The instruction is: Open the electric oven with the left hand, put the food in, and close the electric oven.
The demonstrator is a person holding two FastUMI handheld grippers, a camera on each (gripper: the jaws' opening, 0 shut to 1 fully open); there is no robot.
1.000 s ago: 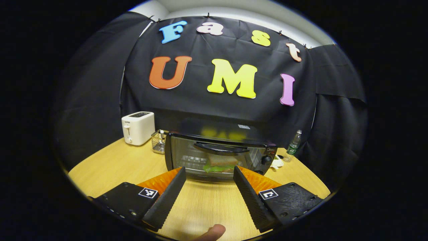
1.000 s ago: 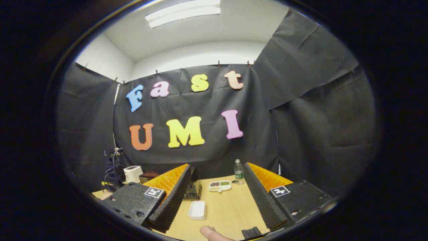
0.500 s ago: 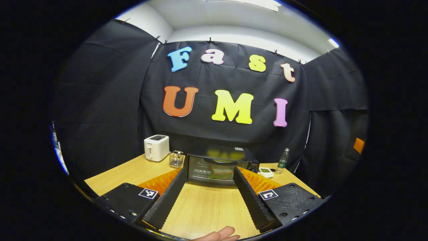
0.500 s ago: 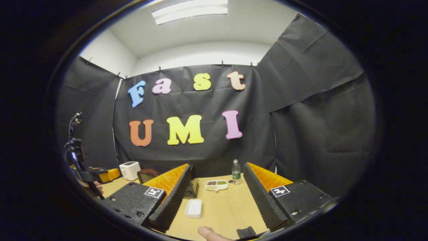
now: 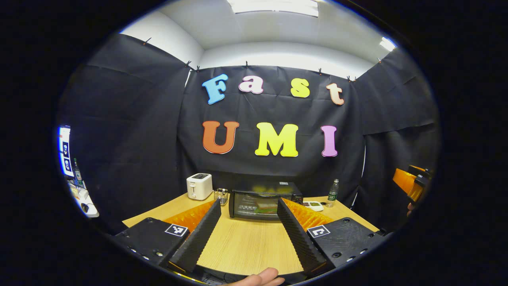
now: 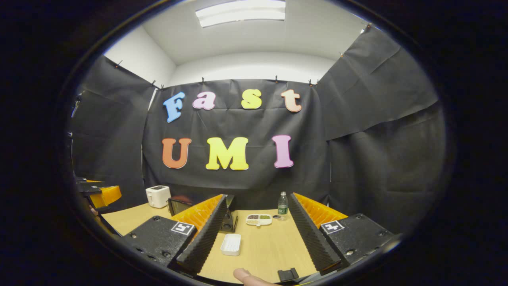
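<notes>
Left gripper view: left gripper (image 5: 247, 232) has its jaws spread wide w/ nothing between them, over the near edge of the table (image 5: 246, 246). Electric oven (image 5: 265, 201) sits at the table's far edge, centred, door shut; food (image 5: 265, 205), a sandwich w/ green leaf, shows dimly through the glass, so it looks already inside. Toaster (image 5: 199, 186) at far left corner, small wire basket (image 5: 219, 195) betw. toaster and oven. Bottle (image 5: 333, 191) at far right, small dish (image 5: 314, 205) just beside the oven's right side. Other gripper's body at right edge of view.

Right gripper view: right gripper (image 6: 257, 234) also parted, empty, above the table's near edge. White tray (image 6: 231, 244) lies empty on the table betw. the fingers. Oven's right end, w/ knobs, partly hidden behind the left finger (image 6: 206, 234).

Handling, my guess: oven heavy and stiff, won't slide easily; door hinges at the bottom, glass breakable, so take the bar handle along the door top, mid-span. Sandwich soft, layers slip: pinch lightly at the sides. Task looks about done.
</notes>
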